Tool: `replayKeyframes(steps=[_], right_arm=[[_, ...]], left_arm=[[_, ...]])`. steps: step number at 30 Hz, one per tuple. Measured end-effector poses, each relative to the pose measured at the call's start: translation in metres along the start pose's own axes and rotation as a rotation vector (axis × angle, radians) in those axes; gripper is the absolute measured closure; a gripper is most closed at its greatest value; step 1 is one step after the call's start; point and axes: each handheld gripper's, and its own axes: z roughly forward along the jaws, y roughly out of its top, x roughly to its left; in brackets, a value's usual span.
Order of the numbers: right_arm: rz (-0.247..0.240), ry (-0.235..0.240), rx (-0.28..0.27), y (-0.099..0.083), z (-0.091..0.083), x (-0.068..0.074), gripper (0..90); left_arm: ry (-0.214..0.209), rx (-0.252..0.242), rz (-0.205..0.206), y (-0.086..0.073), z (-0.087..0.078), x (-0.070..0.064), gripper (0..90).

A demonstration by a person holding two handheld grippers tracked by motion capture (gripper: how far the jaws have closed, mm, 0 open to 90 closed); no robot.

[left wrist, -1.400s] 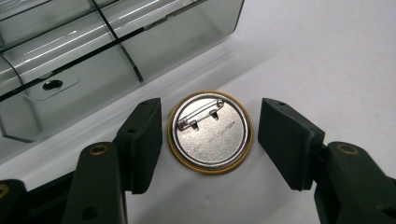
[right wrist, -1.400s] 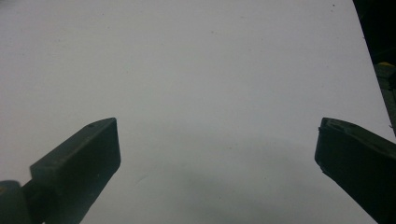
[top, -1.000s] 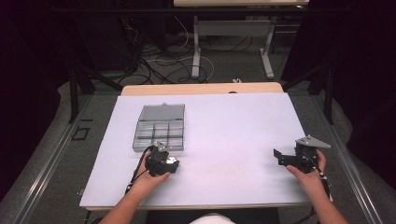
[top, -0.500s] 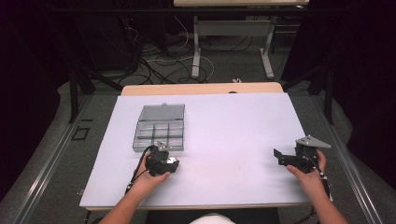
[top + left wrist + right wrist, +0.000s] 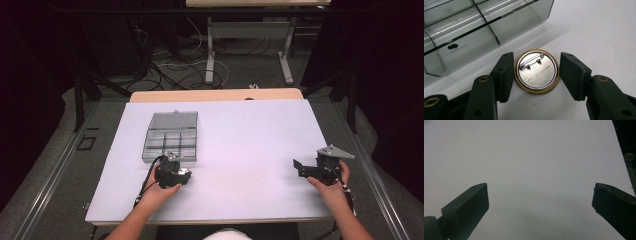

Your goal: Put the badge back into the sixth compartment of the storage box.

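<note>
Beside organizer box [image 5: 474, 27] — left claw [image 5: 536, 72] open around pin badge [image 5: 536, 71] | right claw [image 5: 539, 202] open

The compartment box [image 5: 474, 30] is cut off by the left gripper view's top and left edges; the print on the pin badge [image 5: 536, 71] cannot be read.
</note>
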Motion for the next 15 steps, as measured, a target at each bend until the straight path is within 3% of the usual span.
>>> replayKeyframes(steps=[15], right_arm=[[-0.004,-0.002,-0.003,-0.0001,0.0000,-0.0010,1.0]], left_arm=[[0.005,-0.017,-0.022,0.0017,-0.0094,0.0063,46.8]])
